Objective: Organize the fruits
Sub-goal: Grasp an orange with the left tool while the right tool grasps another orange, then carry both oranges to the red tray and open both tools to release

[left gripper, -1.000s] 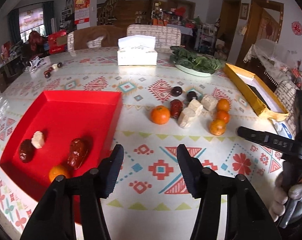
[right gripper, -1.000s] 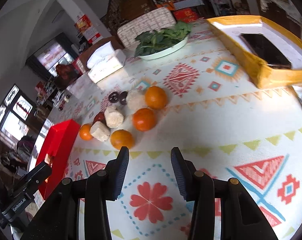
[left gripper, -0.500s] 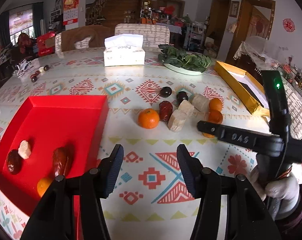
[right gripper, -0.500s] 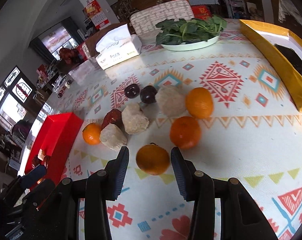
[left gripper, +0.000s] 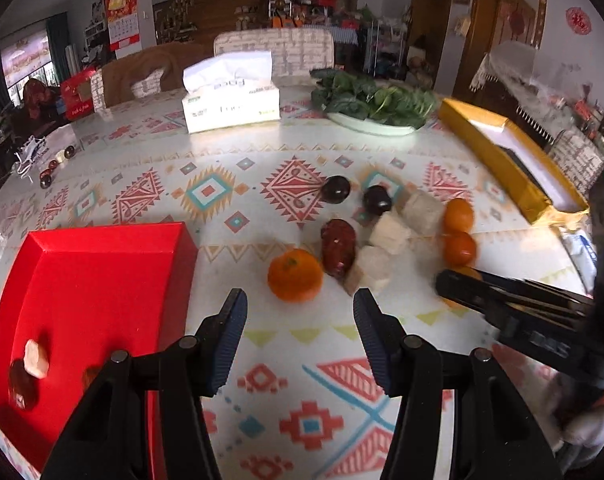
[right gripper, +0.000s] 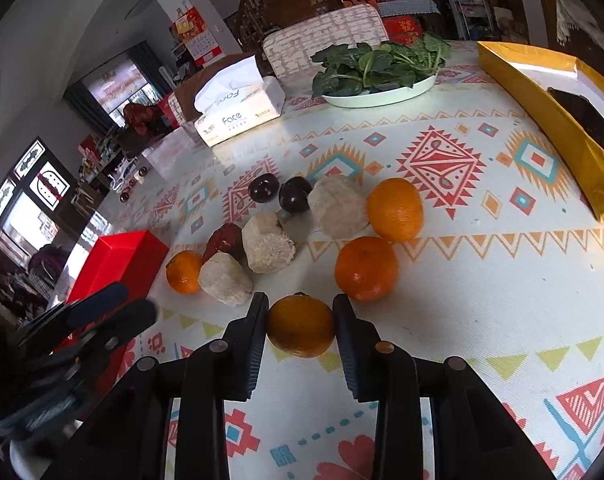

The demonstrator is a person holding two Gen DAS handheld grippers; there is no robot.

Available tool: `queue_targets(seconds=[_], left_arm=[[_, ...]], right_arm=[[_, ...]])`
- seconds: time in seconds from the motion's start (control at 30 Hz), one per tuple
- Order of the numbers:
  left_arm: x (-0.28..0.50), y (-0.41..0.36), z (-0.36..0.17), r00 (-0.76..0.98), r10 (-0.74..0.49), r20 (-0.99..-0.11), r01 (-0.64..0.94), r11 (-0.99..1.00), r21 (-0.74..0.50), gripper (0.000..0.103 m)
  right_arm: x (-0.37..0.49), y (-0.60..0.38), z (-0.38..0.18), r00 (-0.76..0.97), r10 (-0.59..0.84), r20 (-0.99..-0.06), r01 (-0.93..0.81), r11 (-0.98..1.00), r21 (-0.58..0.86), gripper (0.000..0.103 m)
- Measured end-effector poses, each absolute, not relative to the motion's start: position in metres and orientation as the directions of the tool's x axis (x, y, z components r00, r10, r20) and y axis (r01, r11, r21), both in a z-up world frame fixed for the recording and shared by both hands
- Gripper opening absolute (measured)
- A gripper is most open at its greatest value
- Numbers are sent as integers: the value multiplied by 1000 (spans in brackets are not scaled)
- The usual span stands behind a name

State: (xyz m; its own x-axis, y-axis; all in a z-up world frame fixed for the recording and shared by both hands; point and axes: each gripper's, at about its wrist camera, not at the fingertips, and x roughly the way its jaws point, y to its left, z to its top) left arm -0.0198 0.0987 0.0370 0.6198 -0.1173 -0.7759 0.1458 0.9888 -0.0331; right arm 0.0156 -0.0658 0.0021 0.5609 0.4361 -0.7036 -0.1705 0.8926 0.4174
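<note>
A red tray (left gripper: 102, 264) sits at the left of the table and holds a pale chunk (left gripper: 36, 356) and a dark red fruit (left gripper: 20, 384). On the cloth lie oranges, pale chunks, a red date (left gripper: 337, 246) and two dark plums (left gripper: 335, 189). My left gripper (left gripper: 300, 332) is open and empty, just short of an orange (left gripper: 294, 274). My right gripper (right gripper: 300, 326) has its jaws around the nearest orange (right gripper: 300, 326), touching both sides, on the table. The right gripper also shows in the left wrist view (left gripper: 501, 304).
A tissue box (left gripper: 232, 96), a plate of greens (left gripper: 371, 98) and a yellow box (left gripper: 509, 160) stand at the back and right. Small dark items (left gripper: 56, 160) lie at the far left. The left gripper shows in the right wrist view (right gripper: 90, 316).
My right gripper moved forward onto the nearest orange and closed on its sides. My left gripper moved right, away from the tray toward the loose fruit.
</note>
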Motion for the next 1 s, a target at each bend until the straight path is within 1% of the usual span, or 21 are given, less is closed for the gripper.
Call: queue_targets(seconds=[0.13,0.27,0.33,0.37,0.4,0.53,0.8,1.0], left_arm=[[0,102,27,587,-122,-800,137,989,-50,55],[11,100,18,565,-109,-818,129,991,-43,55],[15,99,15,557,-112,-823,131,990,-46,49],[15,98,13,553,-113,-825,133,990,-46,40],[16,97,11,550,-125,-826,140,989,-56,36],[12,94,10,569,-119,-814,139,989,-48,35],[-16,109,31,624,-176,-761,111,984,-136,35],[-54,141,57,687,-188,-701,60,977,-204,35]], right_arm=[[16,-68,0,548,445,-708,-161,887,432,36],[15,-65,0,544,448,-710,-171,887,429,36],[14,-64,0,546,443,-711,-175,890,421,36],[14,-63,0,546,443,-711,-176,890,420,36],[14,-63,0,546,443,-711,-176,891,419,36],[13,-63,1,547,440,-712,-176,892,417,37],[10,-58,6,576,419,-702,-197,905,377,36],[6,-56,10,603,402,-689,-207,913,352,36]])
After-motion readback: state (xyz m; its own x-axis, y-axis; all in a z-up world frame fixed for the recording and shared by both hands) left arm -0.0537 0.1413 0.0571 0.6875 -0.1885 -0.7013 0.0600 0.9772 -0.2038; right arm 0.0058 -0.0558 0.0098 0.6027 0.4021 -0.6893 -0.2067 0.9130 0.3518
